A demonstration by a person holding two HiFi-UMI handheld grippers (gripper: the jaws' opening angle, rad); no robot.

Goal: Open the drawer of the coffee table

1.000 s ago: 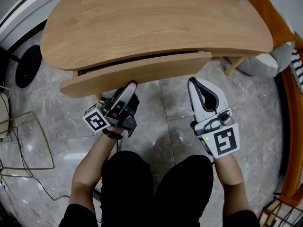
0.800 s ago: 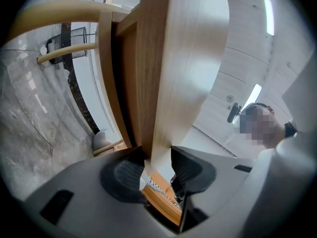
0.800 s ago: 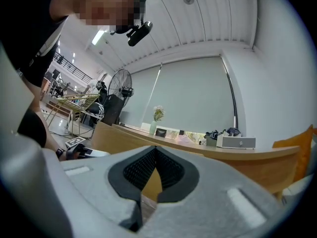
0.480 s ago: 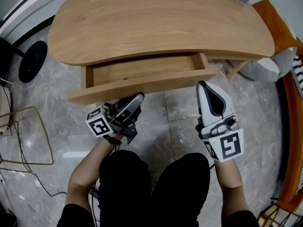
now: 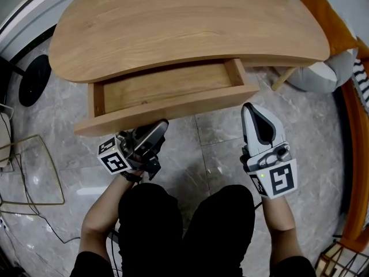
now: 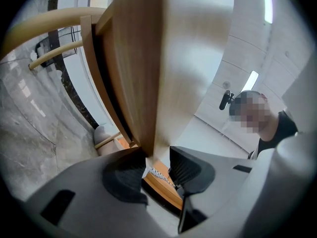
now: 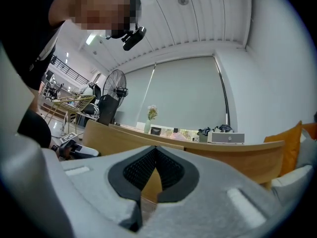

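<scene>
The left gripper point(image 5: 159, 126), jaws just tightened, clamps the drawer front point(image 5: 173, 109), which runs crosswise; the right gripper point(image 5: 251, 111), clenched empty, hangs near its end.

The drawer point(image 5: 164, 88) juts from under the bench's point(image 5: 184, 22) near edge, left of middle; on the floor point(image 5: 213, 146) a fan base point(image 5: 34, 79) lies off the bench's left end, a cushion point(image 5: 317, 77) off its right.

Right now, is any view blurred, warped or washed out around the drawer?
Head view: sharp, even light, drawer edges bowed by the lens, glare spots on the floor. Left gripper view: drawer front close, soft, one side washed out. Right gripper view: clear, dark corners.
</scene>
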